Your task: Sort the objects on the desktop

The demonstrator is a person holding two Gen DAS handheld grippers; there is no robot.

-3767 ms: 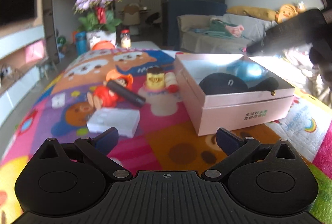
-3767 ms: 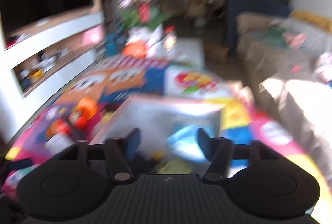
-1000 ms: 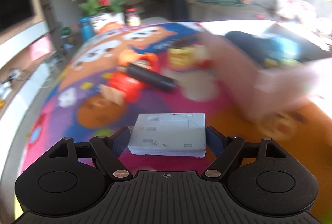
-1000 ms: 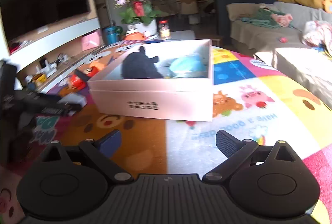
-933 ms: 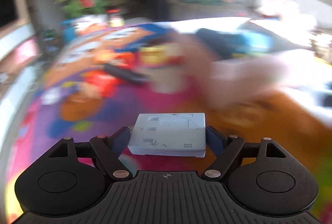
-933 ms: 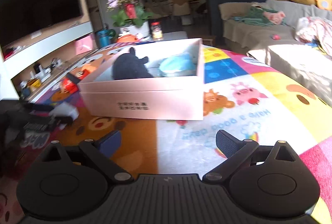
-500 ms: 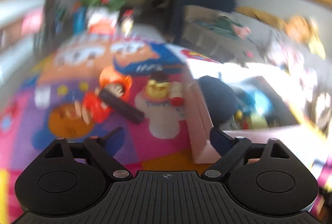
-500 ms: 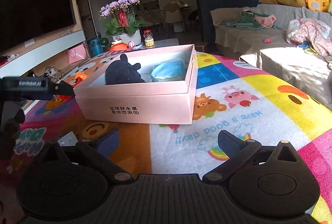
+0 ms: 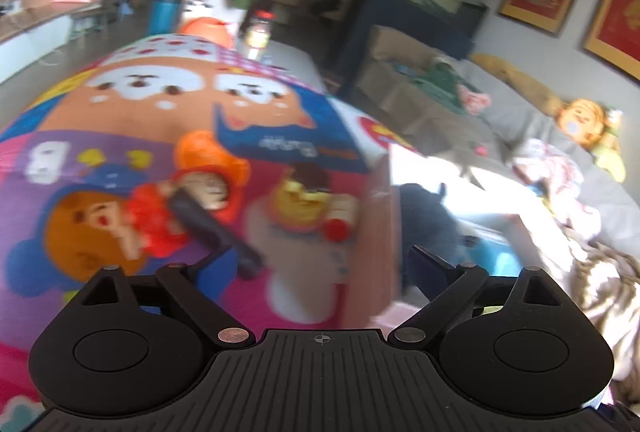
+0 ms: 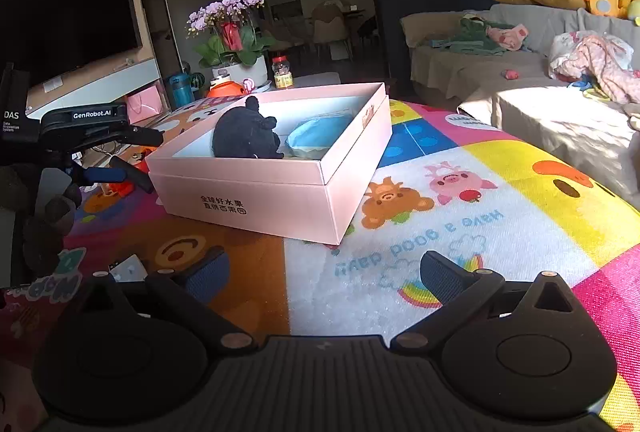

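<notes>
The pink box, near the middle of the play mat, already holds a black plush and a blue item, while we hold both the left gripper and the right gripper spread and empty, with a red doll, a dark cylinder and a yellow toy left toward the mat's left edge.

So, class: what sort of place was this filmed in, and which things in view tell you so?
Most likely a family living room. A sofa with soft toys runs along the wall, a TV is mounted opposite, and a cartoon play mat carries the pink box being filled.
</notes>
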